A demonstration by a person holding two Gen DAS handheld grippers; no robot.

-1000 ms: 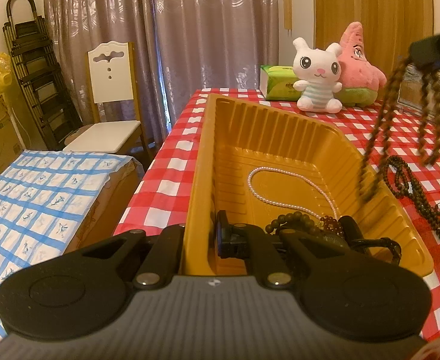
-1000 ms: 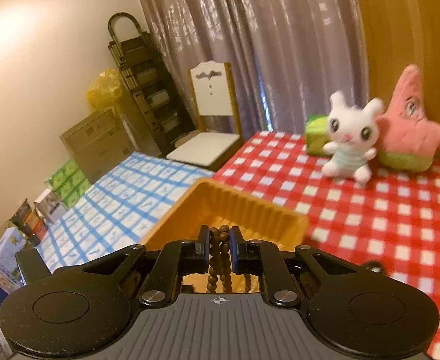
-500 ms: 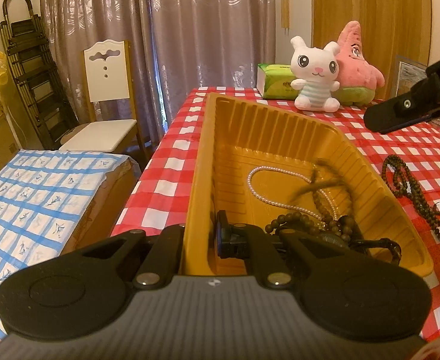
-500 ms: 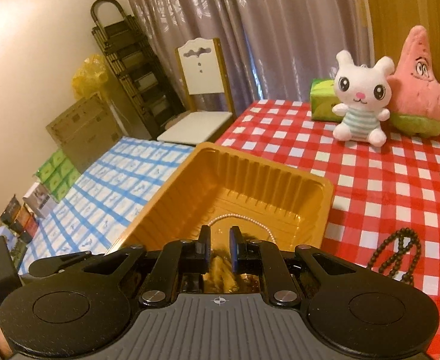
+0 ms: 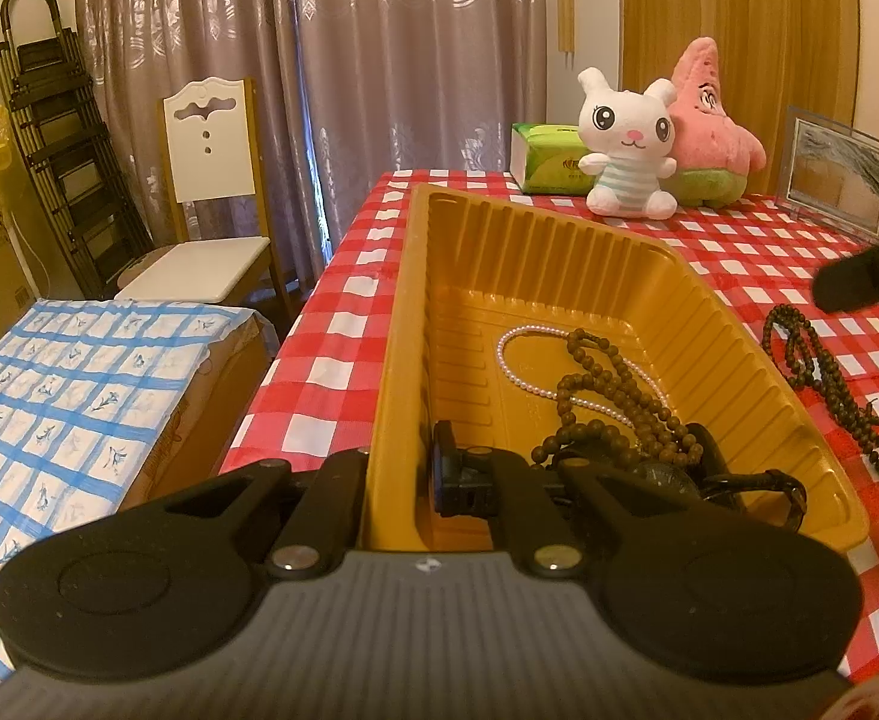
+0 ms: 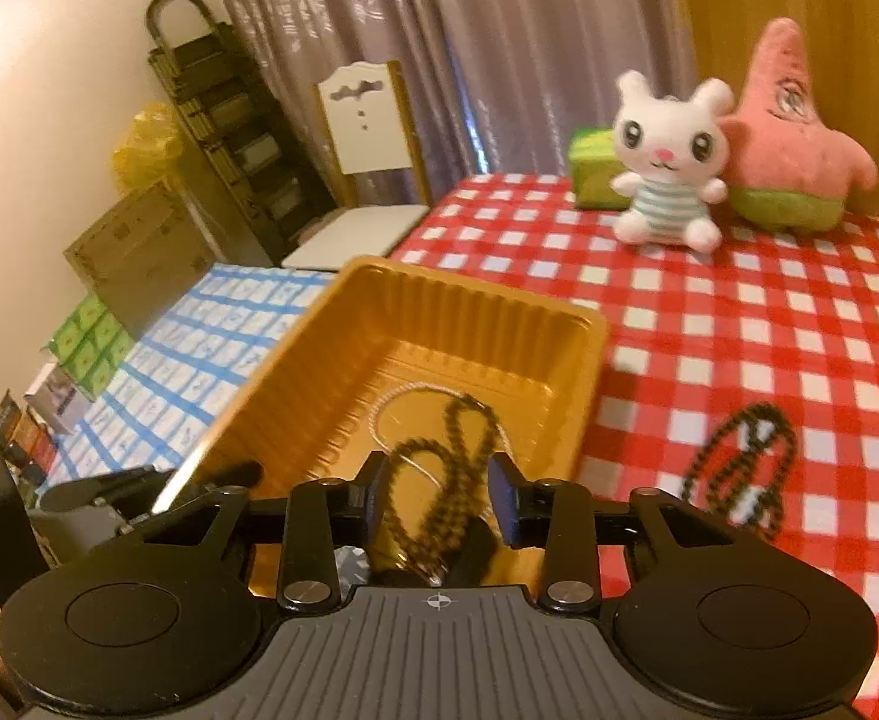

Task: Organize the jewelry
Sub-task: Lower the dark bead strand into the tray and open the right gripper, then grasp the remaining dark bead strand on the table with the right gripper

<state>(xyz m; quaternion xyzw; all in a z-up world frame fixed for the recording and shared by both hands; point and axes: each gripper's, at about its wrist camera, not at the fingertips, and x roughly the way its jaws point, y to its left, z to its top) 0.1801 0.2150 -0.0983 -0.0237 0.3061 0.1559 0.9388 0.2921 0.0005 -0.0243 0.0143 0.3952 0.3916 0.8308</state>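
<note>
The right tool (image 6: 437,495), jaws opening, lets brown beads (image 6: 439,480) slump into the gold tray (image 5: 739,324). The left tool (image 5: 400,468) pinches the tray's wall. A limp, light bead string (image 5: 823,384) lies on the counter (image 5: 343,324) at three o'clock; pinch a bunched loop.

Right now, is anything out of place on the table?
One dark bead string lies loose on the checked cloth, right of the tray, while the other beads and pearls sit inside. Nothing looks spilled or damaged.

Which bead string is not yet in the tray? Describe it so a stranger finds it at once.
Start at the gold tray on the red checked tablecloth. Just outside its right wall lies a dark brown bead string, looped on the cloth. Unlike the pearl strand and other beads, it lies outside the tray.
</note>
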